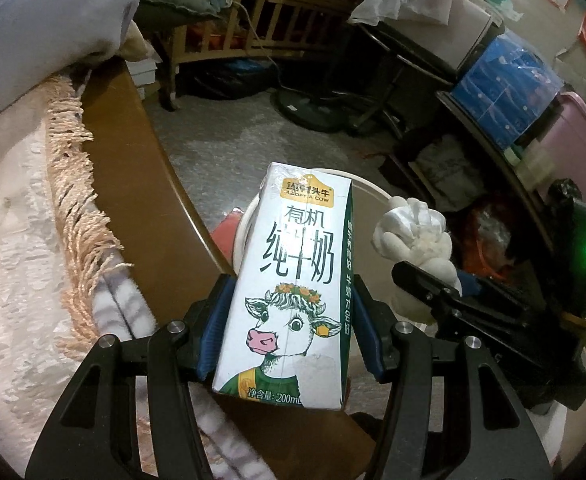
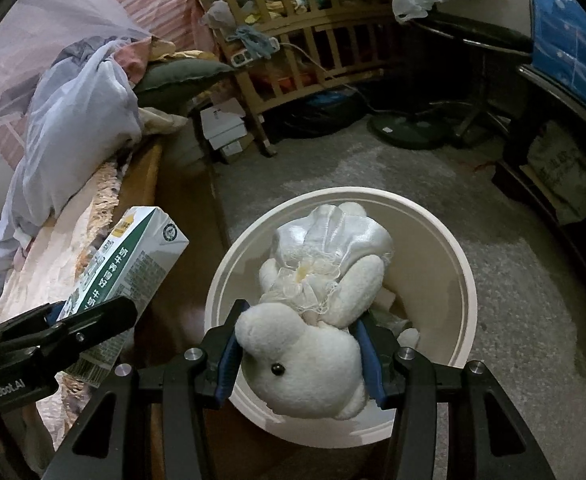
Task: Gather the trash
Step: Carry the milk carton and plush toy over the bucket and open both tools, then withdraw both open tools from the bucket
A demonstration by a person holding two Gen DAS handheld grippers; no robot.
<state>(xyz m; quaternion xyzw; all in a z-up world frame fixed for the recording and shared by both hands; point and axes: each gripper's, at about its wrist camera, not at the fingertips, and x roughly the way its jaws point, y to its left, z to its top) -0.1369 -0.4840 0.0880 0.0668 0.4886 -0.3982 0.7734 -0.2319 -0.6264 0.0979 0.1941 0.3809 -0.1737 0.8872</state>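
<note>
Two grippers, each loaded: left gripper (image 1: 289,320) clamps one milk carton (image 1: 289,288) at lower centre, long axis up-frame, top leaning slightly right. Right gripper (image 2: 299,340) clamps one white plush toy (image 2: 313,320), head toward the camera, over one cream bin (image 2: 445,240). Only the right view shows the bin's inside with scraps; the left shows just a sliver of rim behind the carton.

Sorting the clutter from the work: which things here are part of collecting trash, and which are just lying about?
Job: milk carton in left gripper; plush toy in right gripper; bin.
Lying about: crib, fan base, bedding, blue boxes.
</note>
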